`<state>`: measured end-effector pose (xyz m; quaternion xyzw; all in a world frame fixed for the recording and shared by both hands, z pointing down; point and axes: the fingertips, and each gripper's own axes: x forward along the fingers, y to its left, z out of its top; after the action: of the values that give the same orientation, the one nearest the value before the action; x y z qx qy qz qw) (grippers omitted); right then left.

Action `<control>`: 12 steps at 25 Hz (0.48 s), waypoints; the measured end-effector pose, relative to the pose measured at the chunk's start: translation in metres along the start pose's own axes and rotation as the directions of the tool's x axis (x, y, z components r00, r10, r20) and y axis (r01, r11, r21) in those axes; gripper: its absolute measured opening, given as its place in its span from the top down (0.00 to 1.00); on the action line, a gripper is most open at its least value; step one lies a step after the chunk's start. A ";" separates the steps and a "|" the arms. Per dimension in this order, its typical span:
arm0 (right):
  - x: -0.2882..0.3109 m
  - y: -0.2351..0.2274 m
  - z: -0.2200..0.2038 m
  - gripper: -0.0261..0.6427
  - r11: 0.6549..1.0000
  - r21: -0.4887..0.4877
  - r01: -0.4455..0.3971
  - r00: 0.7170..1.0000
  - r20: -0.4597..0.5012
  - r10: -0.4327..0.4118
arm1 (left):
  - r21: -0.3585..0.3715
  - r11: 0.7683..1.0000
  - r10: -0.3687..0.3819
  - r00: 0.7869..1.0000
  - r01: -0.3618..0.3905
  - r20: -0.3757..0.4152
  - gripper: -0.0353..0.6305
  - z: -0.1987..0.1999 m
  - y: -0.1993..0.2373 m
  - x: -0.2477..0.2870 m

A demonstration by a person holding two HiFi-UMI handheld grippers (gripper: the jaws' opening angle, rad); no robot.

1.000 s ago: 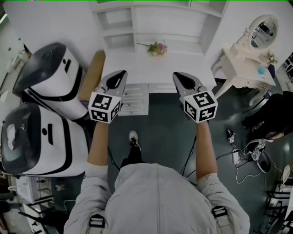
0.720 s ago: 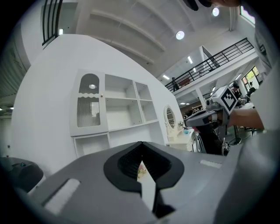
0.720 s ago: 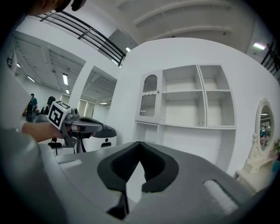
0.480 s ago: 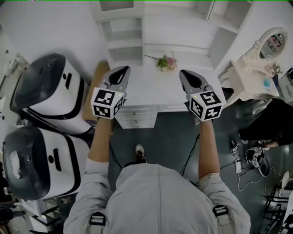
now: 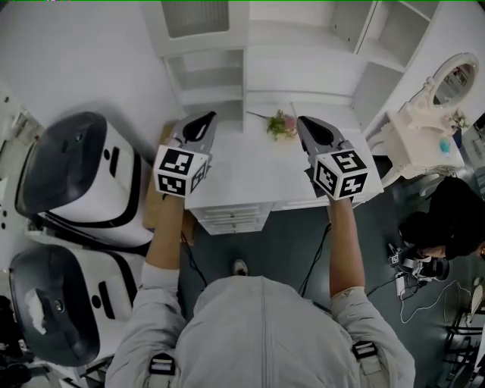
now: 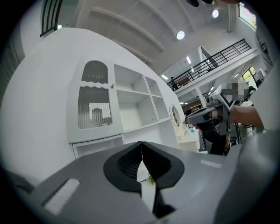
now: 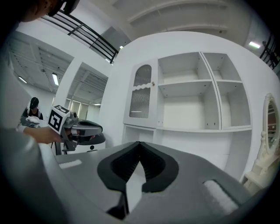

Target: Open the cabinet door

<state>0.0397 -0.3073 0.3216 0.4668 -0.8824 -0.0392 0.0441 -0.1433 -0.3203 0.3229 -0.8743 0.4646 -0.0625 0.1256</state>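
Fingers of the left gripper and the right gripper were clenched shut, empty, over the white desk. The white ribbed-glass cabinet door stood closed at the head view's upper centre-left.

1. White surface: a pink-and-green flower sprig lies at its back edge, about midway along.
2. Drawer fronts sit under the front edge, toward the left corner.
3. Off the left edge stand two rounded white-and-black machines, the farther machine and the nearer machine.
4. Off the right edge is a white dressing table with an oval mirror.
5. On the dark floor, a person in dark clothes is low down, with loose cables near.
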 end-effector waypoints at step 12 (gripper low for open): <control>0.091 -0.014 0.036 0.88 0.993 -0.015 -0.121 0.992 0.035 0.121 | 0.027 0.999 0.038 0.998 -0.039 0.051 0.87 0.024 0.047 0.063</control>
<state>-0.0041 -0.3895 0.2884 0.4114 -0.9095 -0.0504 0.0334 -0.1397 -0.3942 0.2865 -0.8647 0.4771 -0.0446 0.1508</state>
